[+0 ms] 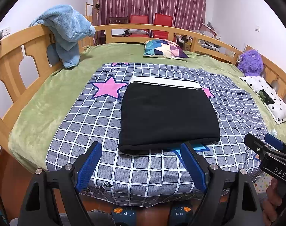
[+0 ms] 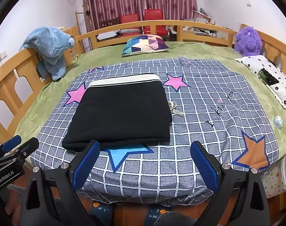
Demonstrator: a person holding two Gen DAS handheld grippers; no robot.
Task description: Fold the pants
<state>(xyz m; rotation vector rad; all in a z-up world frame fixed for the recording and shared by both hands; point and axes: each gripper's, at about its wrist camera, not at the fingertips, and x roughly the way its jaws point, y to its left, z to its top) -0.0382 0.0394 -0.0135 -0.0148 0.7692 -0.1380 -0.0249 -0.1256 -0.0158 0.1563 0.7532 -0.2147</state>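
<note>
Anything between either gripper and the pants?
Nothing visible. The black pants lie folded on the checked quilt; only bare quilt separates them from the open left gripper and open right gripper. The white drawstring trails off the pants' right edge.

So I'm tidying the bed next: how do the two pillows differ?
The geometric pillow is multicoloured triangles and lies at the far end, centred. The white pillow has small black flowers and a dark patch, and lies along the right rail. Both rest on the green blanket.
</note>
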